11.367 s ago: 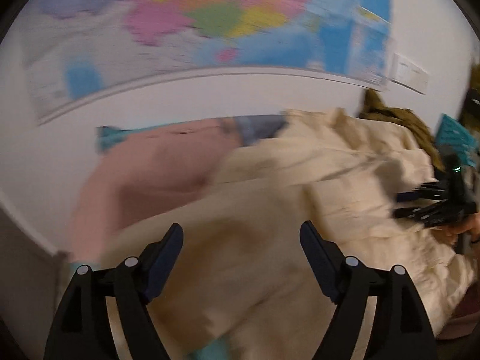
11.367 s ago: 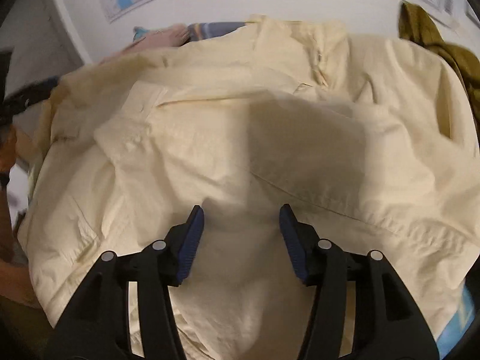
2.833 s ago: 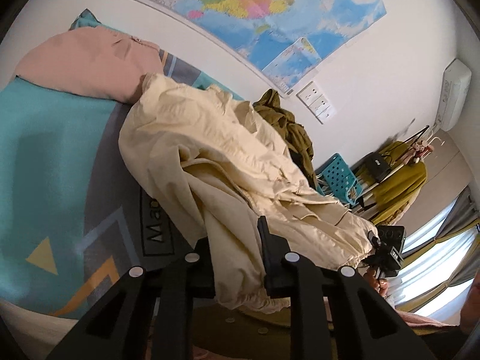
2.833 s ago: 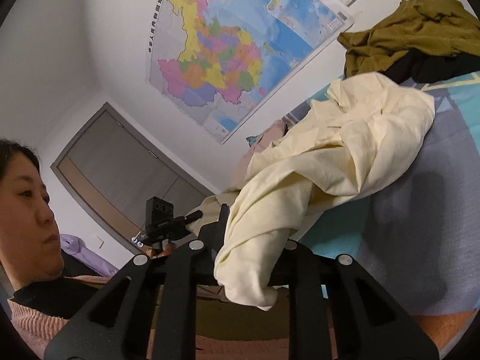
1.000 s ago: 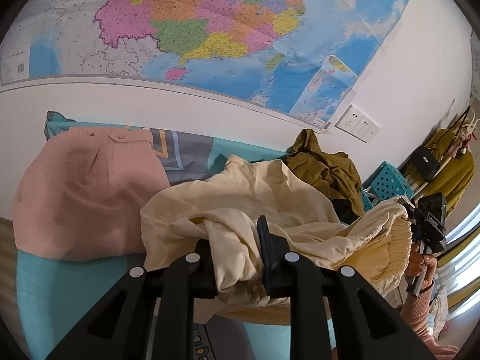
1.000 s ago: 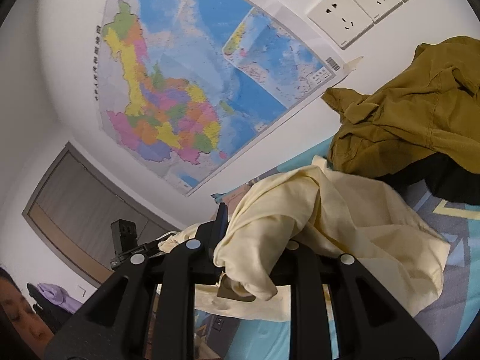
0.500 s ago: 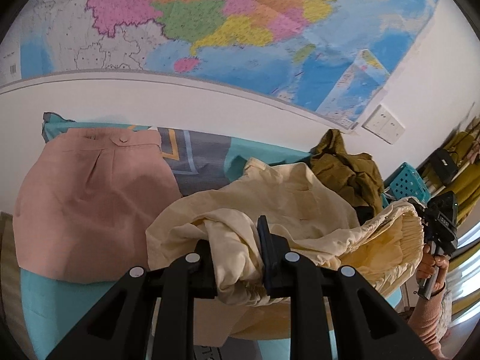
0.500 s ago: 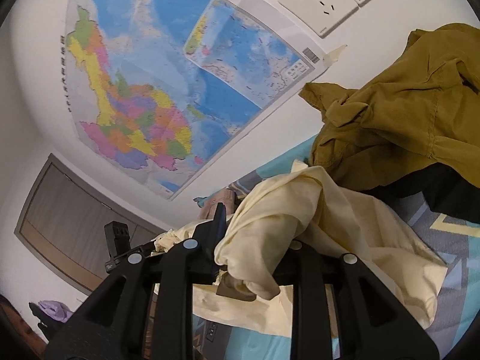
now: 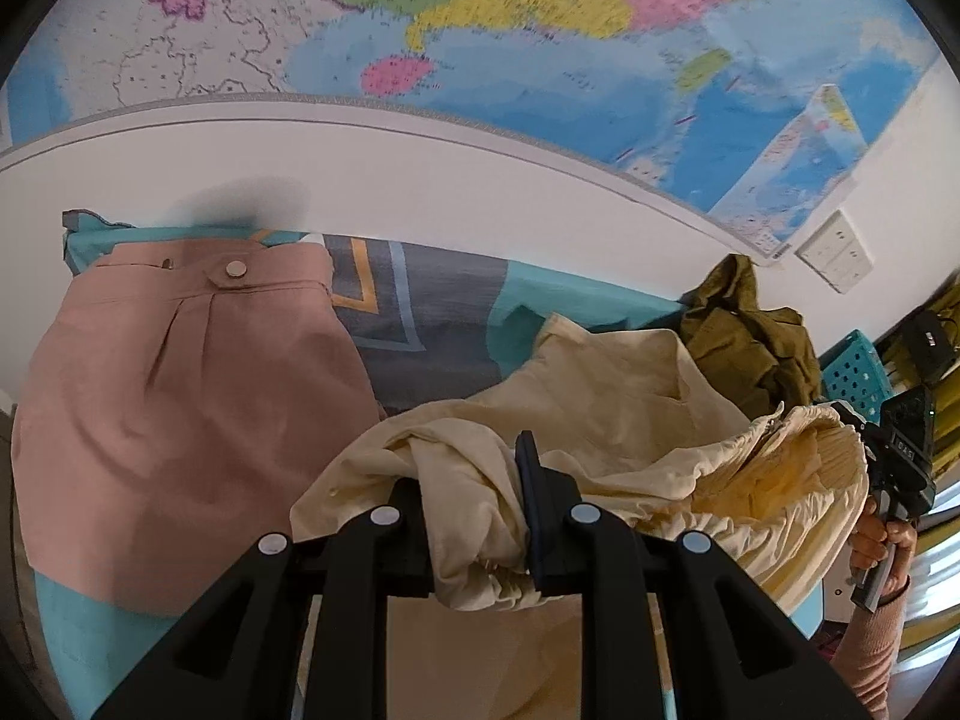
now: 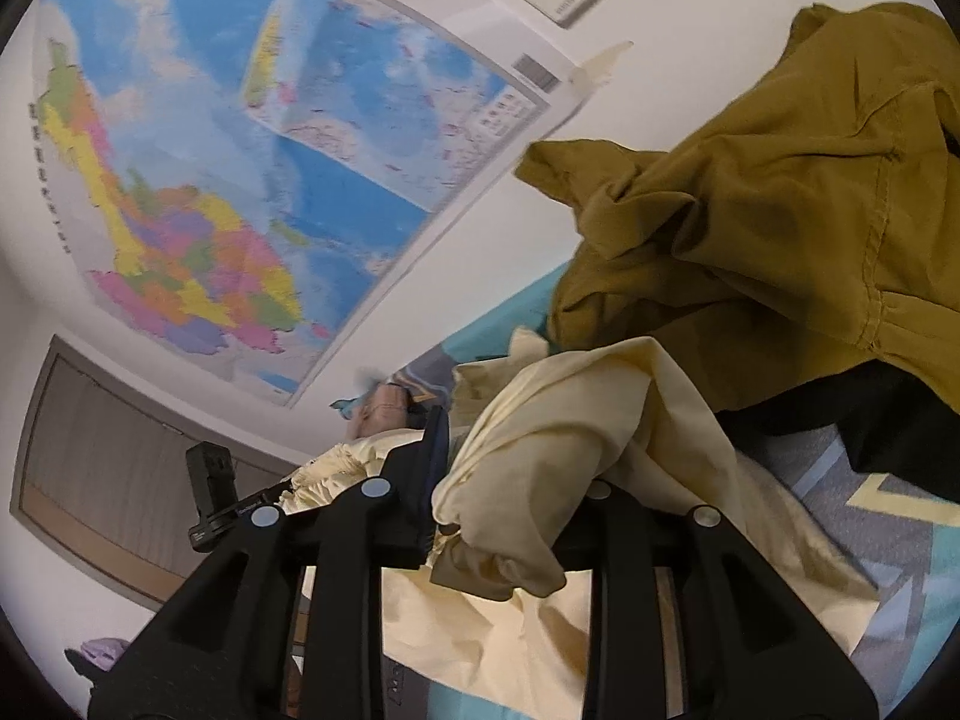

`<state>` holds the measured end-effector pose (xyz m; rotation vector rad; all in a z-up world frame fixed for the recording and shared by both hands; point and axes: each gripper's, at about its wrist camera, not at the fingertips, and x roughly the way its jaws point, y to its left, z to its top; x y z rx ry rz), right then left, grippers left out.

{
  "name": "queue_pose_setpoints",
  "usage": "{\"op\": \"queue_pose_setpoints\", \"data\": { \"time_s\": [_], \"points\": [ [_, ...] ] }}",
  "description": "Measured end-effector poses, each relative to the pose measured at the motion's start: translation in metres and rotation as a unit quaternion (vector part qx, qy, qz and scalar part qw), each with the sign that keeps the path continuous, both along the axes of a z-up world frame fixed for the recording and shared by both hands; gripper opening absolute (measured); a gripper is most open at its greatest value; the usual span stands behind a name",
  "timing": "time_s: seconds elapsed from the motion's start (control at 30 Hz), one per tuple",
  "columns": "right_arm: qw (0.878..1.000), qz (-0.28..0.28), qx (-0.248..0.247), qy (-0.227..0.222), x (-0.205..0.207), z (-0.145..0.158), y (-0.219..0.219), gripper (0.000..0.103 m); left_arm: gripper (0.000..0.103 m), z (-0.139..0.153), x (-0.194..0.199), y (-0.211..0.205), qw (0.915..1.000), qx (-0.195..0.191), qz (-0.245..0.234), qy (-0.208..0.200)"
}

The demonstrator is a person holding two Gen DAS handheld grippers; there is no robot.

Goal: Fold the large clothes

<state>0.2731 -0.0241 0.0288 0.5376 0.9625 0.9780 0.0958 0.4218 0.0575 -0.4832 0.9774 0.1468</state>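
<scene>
Left gripper (image 9: 477, 507) pinching bunched cream garment (image 9: 606, 420), right gripper (image 10: 510, 510) likewise but loosening; stretched between both to carry a fold toward 12 o'clock, over bed (image 9: 432, 300), beside pink skirt (image 9: 180, 396) at 9, olive jacket (image 10: 780, 210) at 2.

My left gripper (image 9: 477, 501) pitches steeply down, jaws clamped on a bunched fold of the cream garment (image 9: 600, 420). My right gripper (image 10: 510, 498) tilts less steeply, jaws opening with cream cloth between them. My right hand (image 9: 882, 540) grips its handle.
</scene>
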Motion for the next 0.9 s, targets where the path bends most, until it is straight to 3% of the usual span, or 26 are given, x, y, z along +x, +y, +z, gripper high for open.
{"op": "queue_pose_setpoints", "data": {
  "time_s": [0.23,0.37,0.5,0.53,0.63,0.73,0.87,0.9],
  "points": [
    [1.0,-0.01,-0.011,0.016,0.019,-0.013,0.009,0.031,0.02,-0.017,0.023,0.008,0.9998,0.002,0.011,0.019],
    [1.0,-0.01,-0.004,0.015,0.021,-0.013,0.01,0.054,0.02,-0.028,0.036,0.011,0.9993,0.005,0.02,0.033],
    [0.999,-0.014,0.002,-0.031,0.007,0.001,0.002,0.079,0.021,-0.041,0.046,0.015,0.9986,0.008,0.026,0.045],
    [0.999,-0.017,0.006,-0.049,0.0,0.007,-0.003,0.081,0.021,-0.045,0.048,0.017,0.9983,0.008,0.028,0.05],
    [0.992,-0.005,-0.004,-0.123,-0.03,0.021,-0.003,0.081,0.021,-0.056,0.054,0.02,0.9977,-0.002,0.033,0.059],
    [0.978,0.054,-0.058,-0.191,-0.066,0.022,0.028,0.074,0.022,-0.062,0.058,0.021,0.9976,-0.005,0.034,0.059],
    [0.946,0.11,-0.149,-0.267,-0.098,0.006,0.089,0.066,0.023,-0.063,0.061,0.016,0.9977,0.009,0.031,0.06],
    [0.941,0.114,-0.166,-0.272,-0.098,0.0,0.1,0.057,0.025,-0.061,0.061,0.015,0.9979,0.009,0.03,0.056]
  ]
}}
